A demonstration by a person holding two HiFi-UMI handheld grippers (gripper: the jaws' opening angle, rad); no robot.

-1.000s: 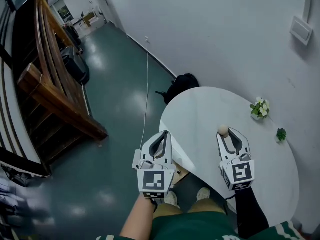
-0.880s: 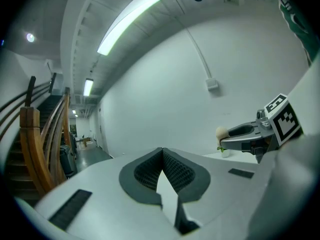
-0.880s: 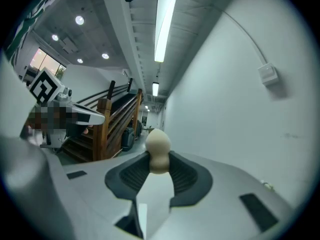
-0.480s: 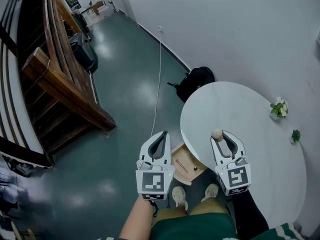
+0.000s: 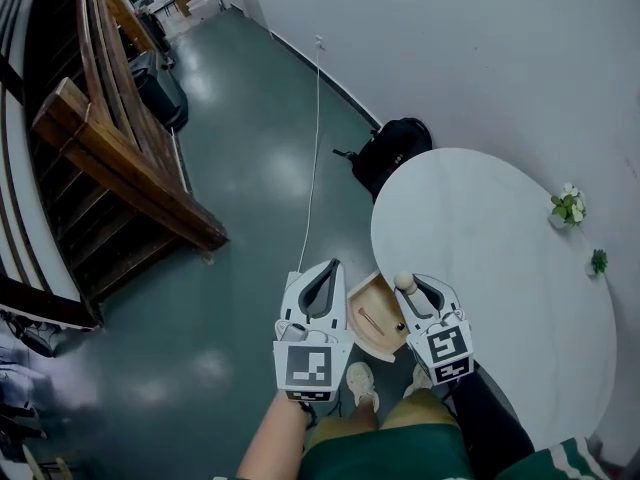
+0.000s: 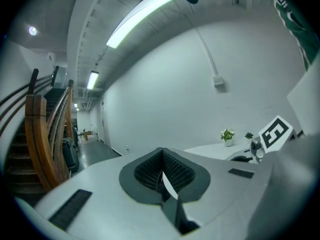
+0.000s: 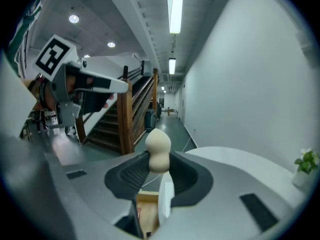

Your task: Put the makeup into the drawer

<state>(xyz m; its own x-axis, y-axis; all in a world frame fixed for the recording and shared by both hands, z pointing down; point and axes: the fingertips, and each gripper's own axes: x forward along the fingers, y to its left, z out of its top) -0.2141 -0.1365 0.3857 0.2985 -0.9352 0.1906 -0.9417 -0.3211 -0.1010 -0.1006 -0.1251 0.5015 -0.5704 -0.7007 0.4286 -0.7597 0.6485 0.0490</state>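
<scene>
Fingers [image 7: 122,176] on sponge [image 7: 158,151] beside white table [image 5: 500,238]

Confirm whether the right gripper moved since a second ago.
Yes. Holding the sponge, the right gripper went from over the white table, across its near edge, to above the open drawer.

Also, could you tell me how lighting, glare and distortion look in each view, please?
Head view: dim, with pale glare patches on the green floor. Left gripper view: strong fisheye bending, black corners, a bright ceiling tube light. Right gripper view: same fisheye; the makeup sponge is in sharp focus.
</scene>
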